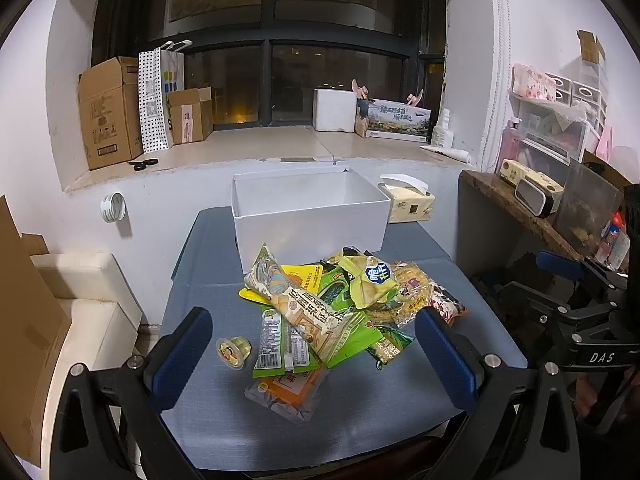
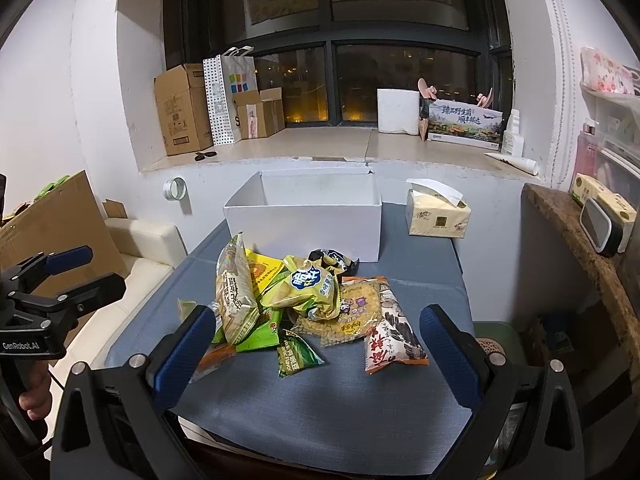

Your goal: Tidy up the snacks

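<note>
A heap of snack packets lies mid-table in front of an empty white box. On top is a long cream packet and a yellow-green chip bag. A small jelly cup sits apart at the heap's left. A red-and-white packet and a small green packet lie at the near right. My left gripper hovers open over the heap's near side. My right gripper is open too, nothing between its fingers.
The blue-grey table has bare cloth near me. A tissue pack stands right of the box. Cardboard boxes line the window sill, a wooden shelf is at right, a white sofa at left.
</note>
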{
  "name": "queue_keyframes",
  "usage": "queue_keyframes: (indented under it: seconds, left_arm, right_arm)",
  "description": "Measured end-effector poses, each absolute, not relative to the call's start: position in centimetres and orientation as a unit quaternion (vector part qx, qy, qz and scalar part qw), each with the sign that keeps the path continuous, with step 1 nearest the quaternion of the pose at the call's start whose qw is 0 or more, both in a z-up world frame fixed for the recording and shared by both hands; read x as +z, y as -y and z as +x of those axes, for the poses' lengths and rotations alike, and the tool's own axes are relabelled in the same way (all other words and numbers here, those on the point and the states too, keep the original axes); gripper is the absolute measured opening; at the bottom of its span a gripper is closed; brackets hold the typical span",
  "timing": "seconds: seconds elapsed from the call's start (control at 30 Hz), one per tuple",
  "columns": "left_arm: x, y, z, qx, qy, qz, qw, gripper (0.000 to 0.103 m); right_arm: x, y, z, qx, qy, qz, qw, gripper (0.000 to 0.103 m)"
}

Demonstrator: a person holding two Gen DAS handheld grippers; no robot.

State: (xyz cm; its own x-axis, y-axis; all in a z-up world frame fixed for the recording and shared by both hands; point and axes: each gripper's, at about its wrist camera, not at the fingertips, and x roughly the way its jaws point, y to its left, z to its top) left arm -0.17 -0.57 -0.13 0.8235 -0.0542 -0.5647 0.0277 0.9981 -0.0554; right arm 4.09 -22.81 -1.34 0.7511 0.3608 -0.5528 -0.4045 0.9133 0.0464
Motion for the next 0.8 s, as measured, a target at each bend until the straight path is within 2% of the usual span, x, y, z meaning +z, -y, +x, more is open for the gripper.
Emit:
queue_keyframes:
  seconds: [0.8]
  left_arm:
    - [0.1,1.05,-0.16,-0.027,-0.295,-0.013,0.955,0.103]
  right_arm:
    - [-1.68,23.2,4.58,0.194,-0.299,-0.029,0.934,0.103]
